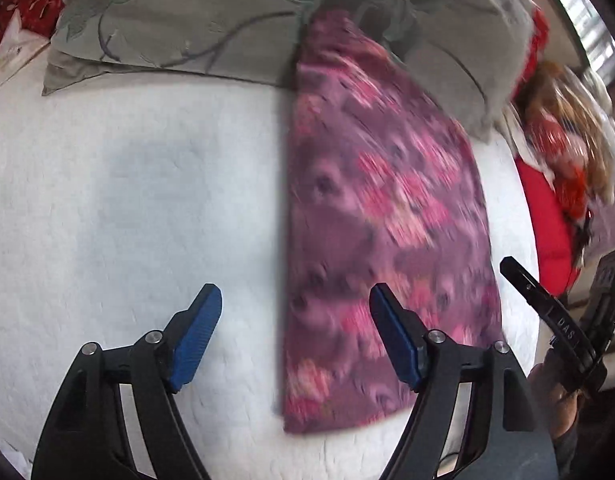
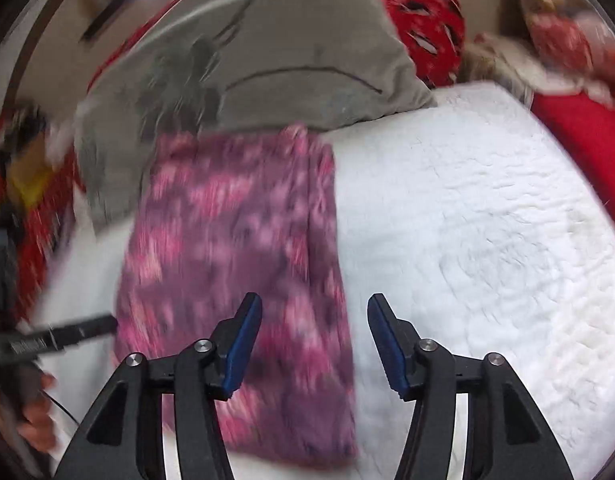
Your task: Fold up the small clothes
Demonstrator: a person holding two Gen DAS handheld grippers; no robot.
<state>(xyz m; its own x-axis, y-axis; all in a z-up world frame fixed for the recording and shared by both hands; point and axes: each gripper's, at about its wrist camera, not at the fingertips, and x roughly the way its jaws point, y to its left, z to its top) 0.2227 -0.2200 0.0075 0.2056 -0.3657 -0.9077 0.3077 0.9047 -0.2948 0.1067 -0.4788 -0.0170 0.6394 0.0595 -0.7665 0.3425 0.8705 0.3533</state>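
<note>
**A:** Status, left to right?

**B:** Left gripper point(image 1: 295, 334): jaws wide apart, empty, hovering over the white quilt point(image 1: 127, 208). Its left pad is over bare quilt, its right pad over the purple floral cloth point(image 1: 379, 216), so the cloth's straight left edge runs up between the jaws. Can't tell whether either pad touches fabric.

**A:** Where's the cloth sitting?

**B:** Flat on the quilt as a long strip. Far end lies against the grey pillow point(image 1: 227, 12); near end reaches almost to the grippers.

**A:** Right side?

**B:** Right gripper point(image 2: 314, 344): also spread, nothing held. From the right wrist camera, its left pad is over the cloth point(image 2: 235, 240) and its right pad over quilt point(image 2: 467, 220), so it straddles the cloth's right edge. Red cushions point(image 2: 583, 136) lie beyond, well clear.

**A:** Handling?

**B:** My read: thin, light, limp fabric. No stiffness, so it will sag and drag on the textured quilt instead of sliding clean. Not fragile. The strip looks already doubled lengthwise, so layers may shift if only one is pinched.

**A:** Grip points?

**B:** Near-end corners, one per gripper, pinching through all layers at the edge. Both frames are motion-blurred, so I can't count layers.
</note>
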